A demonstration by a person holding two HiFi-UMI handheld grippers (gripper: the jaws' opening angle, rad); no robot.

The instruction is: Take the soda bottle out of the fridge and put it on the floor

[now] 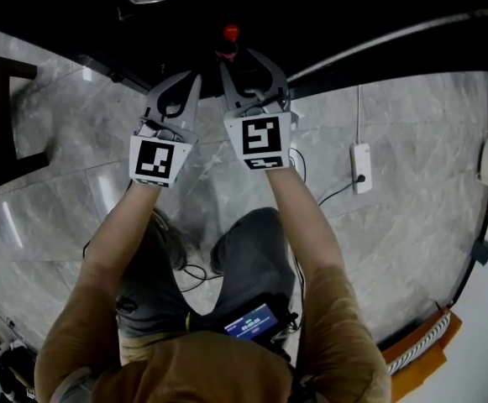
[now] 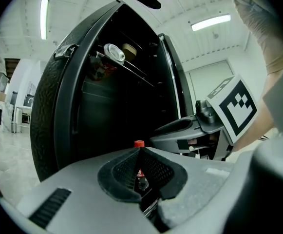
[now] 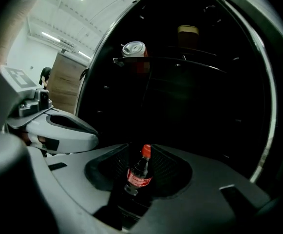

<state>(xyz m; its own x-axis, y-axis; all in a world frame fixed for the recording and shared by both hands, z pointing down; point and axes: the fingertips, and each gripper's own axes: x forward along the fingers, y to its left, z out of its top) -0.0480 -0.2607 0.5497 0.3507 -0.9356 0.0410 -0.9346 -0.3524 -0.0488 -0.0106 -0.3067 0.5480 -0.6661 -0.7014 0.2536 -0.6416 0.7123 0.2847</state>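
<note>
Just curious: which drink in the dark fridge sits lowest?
The red-capped dark plastic soda bottle, down low; the silver-topped can stands on a wire shelf above it.

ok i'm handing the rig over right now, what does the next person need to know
Left gripper: fingers shut, empty, pointed into the open fridge.
Right gripper: fingers open, lined up on the soda bottle, not gripping it.
Soda bottle: upright, red cap on, low inside the fridge.
Done: fridge open, both grippers at its mouth.
Left: close the right fingers on the bottle, take it out, stand it on the floor.
</note>
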